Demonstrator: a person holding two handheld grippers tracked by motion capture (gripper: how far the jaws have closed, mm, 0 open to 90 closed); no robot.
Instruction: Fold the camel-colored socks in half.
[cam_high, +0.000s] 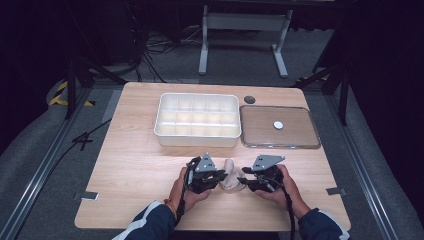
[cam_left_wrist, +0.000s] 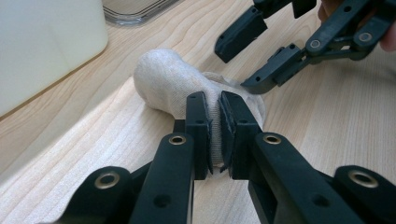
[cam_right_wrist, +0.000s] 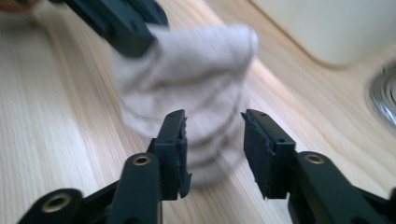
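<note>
Sock (cam_left_wrist: 177, 88): a pale grey one, bunched into a roll, lies on the table (cam_high: 130, 165) near the front edge, between the two grippers. The left gripper (cam_left_wrist: 214, 126) has its fingers (cam_left_wrist: 198, 121) pinched tight on a fold of the fabric, so it is holding the sock and seems to be anchoring it in place. The right gripper (cam_right_wrist: 212, 140) has its fingers (cam_right_wrist: 175, 140) partly apart with nothing pressed between them; the sock sits just beyond their tips, and in the left gripper view one finger touches or nearly touches the sock's far edge. By my reading, one hand steadies the roll while the other is looking for a fresh bite to fold or lift it.

Farther out, the white compartment tray (cam_high: 197, 140) stands behind the sock, its near wall well apart from the grippers, and a clear lid (cam_high: 260, 142) with a small white disc (cam_high: 278, 125) on it lies flat just right of the tray. A dark round cap (cam_high: 249, 99) sits near the table's back edge. Bare wood lies open to the left and right of both hands, giving room to swing the sock up toward the tray without brushing the lid.
</note>
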